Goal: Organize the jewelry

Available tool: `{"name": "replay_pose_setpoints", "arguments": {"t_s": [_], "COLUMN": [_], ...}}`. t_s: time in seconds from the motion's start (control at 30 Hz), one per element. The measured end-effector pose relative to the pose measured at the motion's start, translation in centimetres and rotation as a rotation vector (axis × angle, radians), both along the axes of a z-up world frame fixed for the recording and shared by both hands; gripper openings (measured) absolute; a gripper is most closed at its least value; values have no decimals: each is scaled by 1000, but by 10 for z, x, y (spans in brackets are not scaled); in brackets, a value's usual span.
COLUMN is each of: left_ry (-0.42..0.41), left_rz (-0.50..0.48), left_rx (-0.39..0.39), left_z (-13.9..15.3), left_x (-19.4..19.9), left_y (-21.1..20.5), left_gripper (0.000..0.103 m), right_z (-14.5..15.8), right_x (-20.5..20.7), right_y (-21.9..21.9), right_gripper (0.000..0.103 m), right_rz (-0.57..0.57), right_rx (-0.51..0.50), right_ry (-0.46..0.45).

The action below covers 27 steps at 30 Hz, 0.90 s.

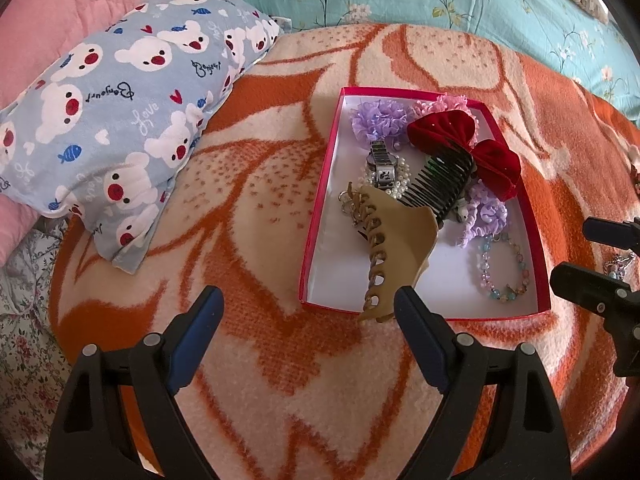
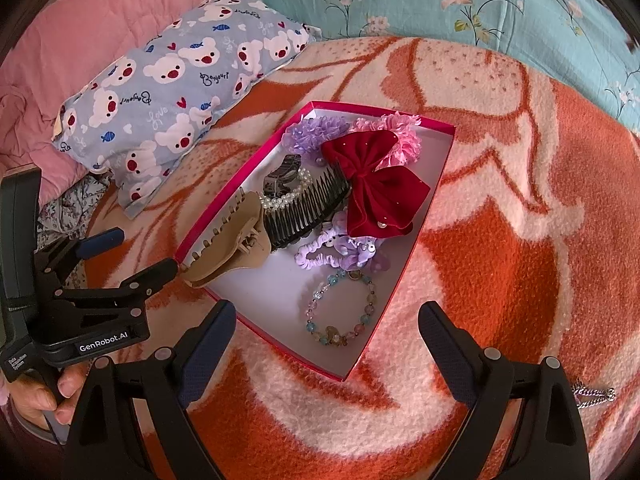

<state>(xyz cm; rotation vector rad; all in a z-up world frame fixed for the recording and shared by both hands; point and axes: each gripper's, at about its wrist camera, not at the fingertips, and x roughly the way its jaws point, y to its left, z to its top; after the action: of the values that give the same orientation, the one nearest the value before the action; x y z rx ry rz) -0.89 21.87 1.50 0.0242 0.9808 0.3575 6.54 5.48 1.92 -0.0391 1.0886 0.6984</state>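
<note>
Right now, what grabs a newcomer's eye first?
The red-rimmed shallow box on the orange-and-cream blanket, crowded with accessories. A dark red velvet bow lies on top at its far end; a tan plastic claw clip overhangs the near-left rim.

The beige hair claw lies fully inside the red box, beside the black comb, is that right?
Not fully. The beige hair claw is beside the black comb, but one end hangs over the rim of the red box, as the left wrist view shows.
</note>
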Motion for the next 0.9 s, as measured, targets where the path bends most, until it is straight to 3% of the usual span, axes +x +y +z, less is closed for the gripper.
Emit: {"name": "replay_pose_setpoints", "arguments": {"t_s": [0.9], "left_ry": [-6], "left_rz": [-10], "left_rx": [6], "left_z": [3], "left_x": [1], "left_y": [-3], "left_gripper": [88], "right_z": [0], "right_x": [0], "right_y": [-2], "right_gripper": [94], "right_rz": [0], "right_rx": [0], "right_ry": [0]}}
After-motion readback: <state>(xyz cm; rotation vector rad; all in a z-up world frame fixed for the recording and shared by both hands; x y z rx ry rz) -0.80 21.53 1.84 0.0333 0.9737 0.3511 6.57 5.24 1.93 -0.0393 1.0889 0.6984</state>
